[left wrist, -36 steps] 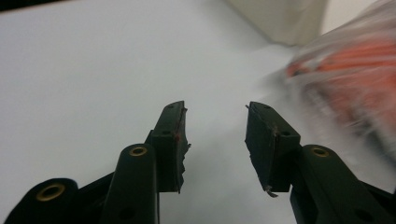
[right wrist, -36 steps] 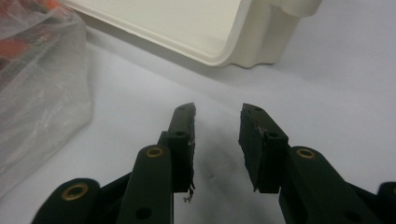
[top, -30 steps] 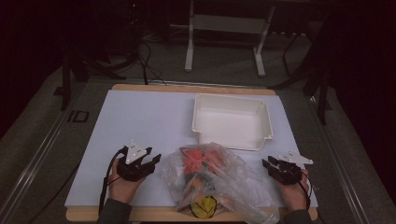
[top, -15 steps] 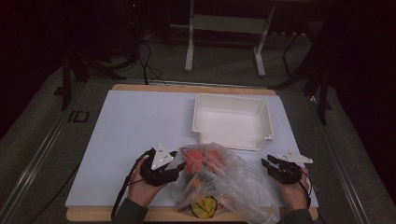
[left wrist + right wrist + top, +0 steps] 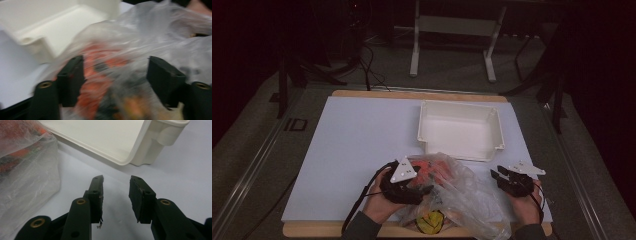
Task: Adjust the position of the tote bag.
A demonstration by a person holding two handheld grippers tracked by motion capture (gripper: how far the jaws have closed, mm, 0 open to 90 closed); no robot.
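Note:
A clear plastic bag of orange and red items lies near the table's front edge, with a yellow piece at its near end. My left gripper is at the bag's left side. In the left gripper view, the left gripper has its jaws spread wide; they have just been opening, and the bag bulges between them, blurred. Right of the bag, my right gripper hovers over the mat. In its own view the right gripper stands open with nothing between its jaws, the bag off to the left.
A white plastic tray sits just behind the bag; it also appears as the tray and the tray in the gripper views. A pale mat covers the table, with bare room to the left. Stands and cables are on the dark floor beyond.
My left gripper has moved right from the open mat up against the bag's left side. The right gripper and the tray have stayed put.

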